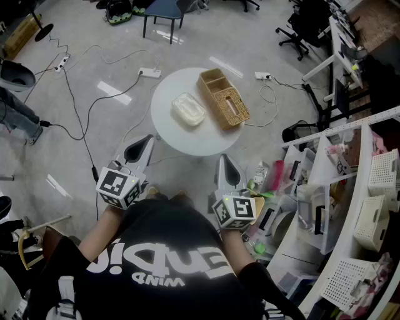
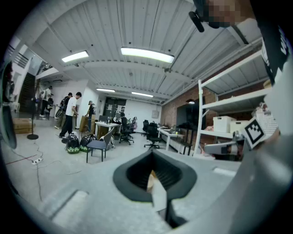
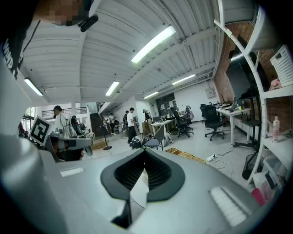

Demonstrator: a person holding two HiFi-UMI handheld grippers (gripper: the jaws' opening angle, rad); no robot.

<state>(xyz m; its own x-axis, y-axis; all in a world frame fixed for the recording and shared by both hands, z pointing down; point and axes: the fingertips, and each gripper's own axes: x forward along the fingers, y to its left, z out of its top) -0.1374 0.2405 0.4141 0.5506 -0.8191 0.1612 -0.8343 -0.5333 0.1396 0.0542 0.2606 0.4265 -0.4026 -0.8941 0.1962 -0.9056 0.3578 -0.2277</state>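
Note:
I hold both grippers close to my chest, pointing toward a round white table (image 1: 187,136). On the table stand a wicker basket (image 1: 224,98) with two compartments and a clear lidded plastic box (image 1: 188,109). My left gripper (image 1: 144,141) hovers short of the table's near left edge, jaws together with nothing between them. My right gripper (image 1: 225,161) hangs just off the near right edge, likewise shut and empty. In the left gripper view the dark pads (image 2: 132,176) meet in a point, and in the right gripper view the pads (image 3: 160,176) do the same.
Cables and power strips (image 1: 149,72) trail over the floor left of and behind the table. A blue chair (image 1: 164,9) stands beyond it. White shelving (image 1: 350,187) full of clutter runs along the right. Several people (image 2: 71,114) stand far off in the room.

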